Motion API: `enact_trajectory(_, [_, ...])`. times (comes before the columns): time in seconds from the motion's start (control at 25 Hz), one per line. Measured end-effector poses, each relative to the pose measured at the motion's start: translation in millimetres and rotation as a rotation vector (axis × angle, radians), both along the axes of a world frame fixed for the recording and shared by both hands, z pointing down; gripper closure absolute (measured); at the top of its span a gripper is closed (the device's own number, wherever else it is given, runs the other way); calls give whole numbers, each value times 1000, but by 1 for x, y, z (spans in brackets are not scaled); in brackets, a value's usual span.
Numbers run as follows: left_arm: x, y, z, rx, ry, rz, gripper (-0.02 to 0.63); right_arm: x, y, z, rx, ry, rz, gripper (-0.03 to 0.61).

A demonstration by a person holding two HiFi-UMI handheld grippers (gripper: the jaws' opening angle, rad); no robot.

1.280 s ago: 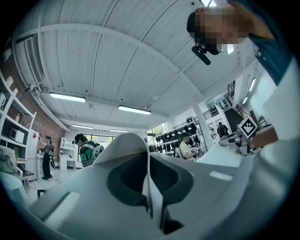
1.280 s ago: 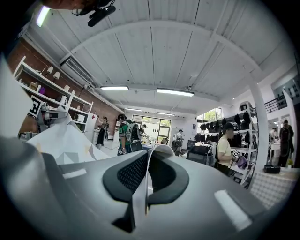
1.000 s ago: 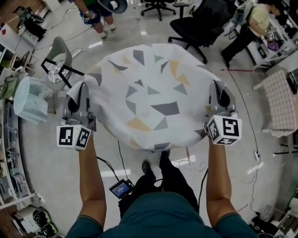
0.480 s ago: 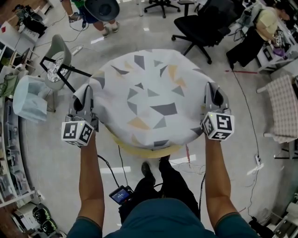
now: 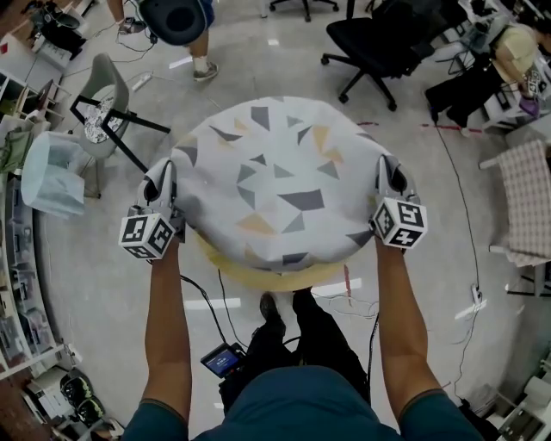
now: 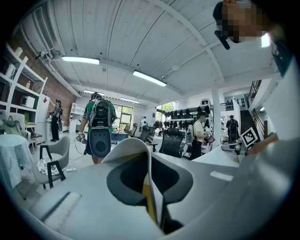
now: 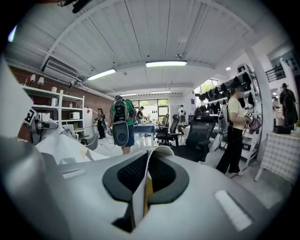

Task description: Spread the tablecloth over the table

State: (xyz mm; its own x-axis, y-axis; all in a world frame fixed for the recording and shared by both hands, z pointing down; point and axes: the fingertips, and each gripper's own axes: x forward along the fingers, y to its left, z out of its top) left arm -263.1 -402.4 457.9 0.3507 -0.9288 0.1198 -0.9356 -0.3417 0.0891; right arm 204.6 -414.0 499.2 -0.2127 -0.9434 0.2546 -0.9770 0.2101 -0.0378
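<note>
Floor (image 5: pixel 86 284) is seen around the table (image 5: pixel 258 277); the cloth (image 5: pixel 280 185) above it is clamped by left gripper (image 5: pixel 164 178) and right gripper (image 5: pixel 388 172).

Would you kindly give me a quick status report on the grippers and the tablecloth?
Both shut on the tablecloth edge: left gripper, right gripper. Cloth draped over round table, near rim showing. No obstruction seen.

You have two grippers, the left gripper (image 5: pixel 162 178) and right gripper (image 5: pixel 388 170), one tablecloth (image 5: pixel 275 181), one table (image 5: pixel 258 277), one grey chair (image 5: pixel 105 86), one black chair (image 5: pixel 379 39), one checked cloth (image 5: pixel 527 185), and two other people, a person (image 5: pixel 176 17) ahead and a person (image 5: pixel 508 47) at right.
</note>
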Motion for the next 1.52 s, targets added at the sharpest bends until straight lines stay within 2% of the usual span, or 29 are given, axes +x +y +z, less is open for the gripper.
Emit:
enact_trajectory(0.32, [-33,16,69,-151,138,-93,611,24,20,72,-140,-60,42,565])
enact_trajectory(0.56, [-60,82,131,-276,263,-163,609,34,83,129,-261,-114,90,565])
enact_trajectory(0.68, [-72,109,159,-331,298,-191,604,36,106,147,-294,-131,99,565])
enact_trajectory(0.84, [-82,120,192,-404,323,-234,598,42,111,169,-340,-147,109,565])
enact_trajectory(1.04, [-85,121,217,-464,325,-249,598,45,107,173,-359,-143,106,565])
enact_trajectory(1.28, [-91,132,244,-524,301,-279,595,46,111,186,-393,-81,102,563])
enact_trajectory(1.4, [-94,135,259,-537,267,-321,582,47,113,195,-396,-4,99,560])
enact_trajectory(1.52, [-99,136,272,-542,215,-388,542,46,115,211,-425,126,104,549])
